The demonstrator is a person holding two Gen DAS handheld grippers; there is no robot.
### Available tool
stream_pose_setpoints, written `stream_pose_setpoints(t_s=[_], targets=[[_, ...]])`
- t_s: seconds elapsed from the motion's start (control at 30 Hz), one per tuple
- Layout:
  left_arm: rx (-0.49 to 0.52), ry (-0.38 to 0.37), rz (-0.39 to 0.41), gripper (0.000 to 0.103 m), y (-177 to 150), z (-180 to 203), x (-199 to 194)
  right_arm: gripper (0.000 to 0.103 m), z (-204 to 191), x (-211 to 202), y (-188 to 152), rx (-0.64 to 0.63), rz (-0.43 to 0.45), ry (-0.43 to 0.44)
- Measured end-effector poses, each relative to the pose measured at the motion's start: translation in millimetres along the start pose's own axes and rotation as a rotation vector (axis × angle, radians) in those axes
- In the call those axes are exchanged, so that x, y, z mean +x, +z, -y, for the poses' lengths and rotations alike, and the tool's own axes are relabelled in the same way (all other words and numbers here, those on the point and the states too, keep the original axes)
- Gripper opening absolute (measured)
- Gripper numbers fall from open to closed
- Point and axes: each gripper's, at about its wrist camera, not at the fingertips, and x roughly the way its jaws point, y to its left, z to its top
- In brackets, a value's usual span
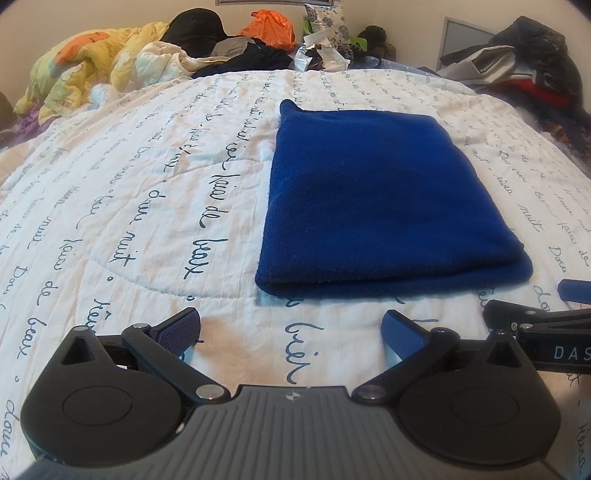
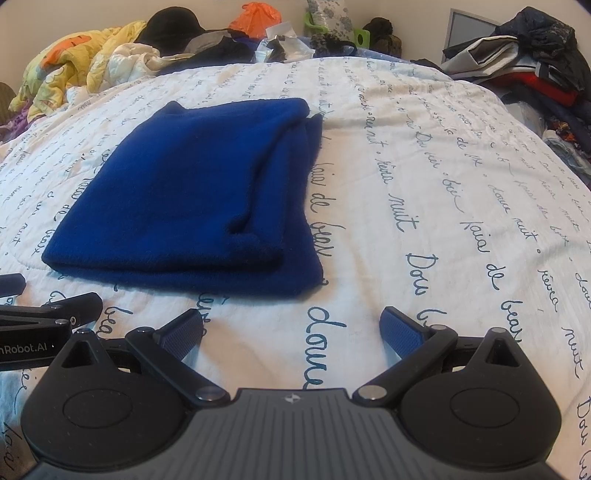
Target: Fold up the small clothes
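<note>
Cloth point(image 1: 388, 199) (folded) lies flat, long axis running away from gripper point(image 1: 291, 332).

A bed point(image 1: 147, 229) fills most of both views, covered by a white quilt point(image 2: 424, 177) printed with lines of dark cursive script. Along its far edge lies a jumble: a yellow and orange duvet point(image 1: 85, 62), a black hat point(image 1: 195, 26), an orange plastic bag point(image 1: 269, 26) and a floral pillow point(image 1: 328, 18). At the right a heap of dark clothes point(image 2: 535, 51) rises before a cream wall point(image 2: 417, 22) with a grey panel point(image 2: 469, 29)
</note>
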Motion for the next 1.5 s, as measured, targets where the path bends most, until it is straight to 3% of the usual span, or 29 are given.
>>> stream_pose_setpoints(t_s=[1.5], targets=[[-0.004,-0.002,-0.021,0.103,1.7,-0.2,-2.0,0.103,-1.2,-1.7,-0.5,0.003,0.004,-0.001]])
